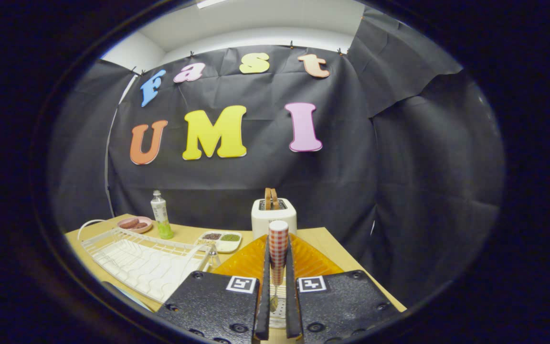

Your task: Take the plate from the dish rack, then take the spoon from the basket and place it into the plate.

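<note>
The tongs [278,286] are nearly closed, both fingers pressing a spoon [278,253] by its checked handle, bowl hanging down. An orange plate [313,260] lies just beyond, at twelve o'clock; the white dish rack [136,260] sits at ten o'clock on the surface [325,236]. Gripped so slenderly, the spoon may swivel or slip, missing the plate.

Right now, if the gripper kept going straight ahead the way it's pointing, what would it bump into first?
Most likely the white toaster. The gripper is shut on the spoon by its checkered handle, held above the orange plate, and the toaster stands just beyond that plate in line with the fingers. Depth is hard to judge here.
</note>
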